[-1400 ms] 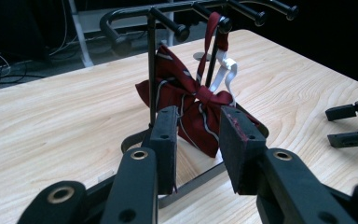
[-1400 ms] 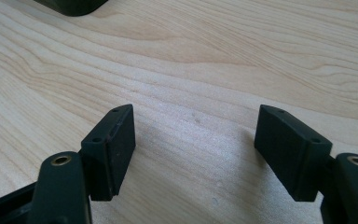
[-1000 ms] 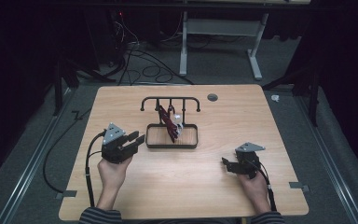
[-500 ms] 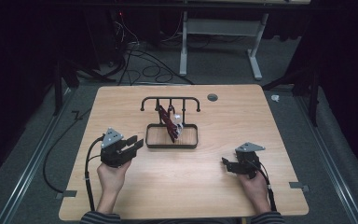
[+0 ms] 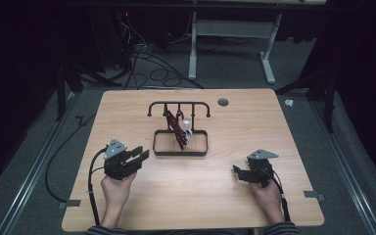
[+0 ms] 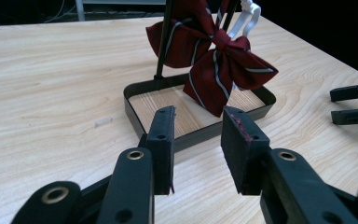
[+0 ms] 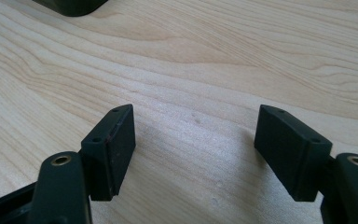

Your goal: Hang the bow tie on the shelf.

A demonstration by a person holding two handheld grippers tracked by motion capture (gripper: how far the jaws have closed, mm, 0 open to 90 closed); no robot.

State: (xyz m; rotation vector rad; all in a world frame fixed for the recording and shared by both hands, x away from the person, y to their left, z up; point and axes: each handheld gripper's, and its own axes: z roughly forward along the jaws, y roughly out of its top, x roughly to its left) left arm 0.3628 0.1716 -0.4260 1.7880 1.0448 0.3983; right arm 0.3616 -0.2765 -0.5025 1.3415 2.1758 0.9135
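Two grippers rest low on the table, jaws spread with nothing between: left gripper aims at the bow, right gripper points left.

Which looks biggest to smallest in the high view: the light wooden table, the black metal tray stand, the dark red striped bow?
1. Light wooden table, by far the largest.
2. Black metal tray stand.
3. Dark red striped bow, smallest, hanging over the tray.
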